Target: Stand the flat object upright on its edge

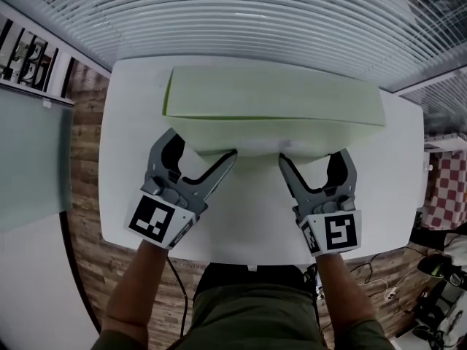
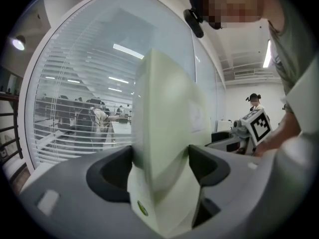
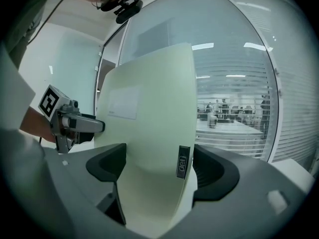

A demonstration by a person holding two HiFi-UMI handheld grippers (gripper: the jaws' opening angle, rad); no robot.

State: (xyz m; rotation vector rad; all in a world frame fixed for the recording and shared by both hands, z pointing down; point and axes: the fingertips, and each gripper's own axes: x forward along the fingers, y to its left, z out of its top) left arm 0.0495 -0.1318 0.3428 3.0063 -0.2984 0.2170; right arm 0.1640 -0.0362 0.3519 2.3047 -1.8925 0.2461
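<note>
The flat object is a pale green file folder [image 1: 273, 104], large and thick, resting on the white table [image 1: 128, 130] with its near long edge raised. My left gripper [image 1: 202, 146] is shut on that edge's left part and my right gripper [image 1: 314, 157] on its right part. In the left gripper view the folder [image 2: 164, 128] fills the gap between both pads of the left gripper [image 2: 160, 158], and the right gripper [image 2: 255, 126] shows beyond it. The right gripper view has the folder [image 3: 154, 118], with a small dark label [image 3: 183, 162], pinched in the right gripper [image 3: 159, 163].
The table's far edge runs close to a curved window with blinds [image 1: 255, 13]. Wooden floor [image 1: 84, 159] shows to the left. A red checkered thing [image 1: 446, 188] and cables [image 1: 379, 286] lie to the right. The person's legs are at the near table edge.
</note>
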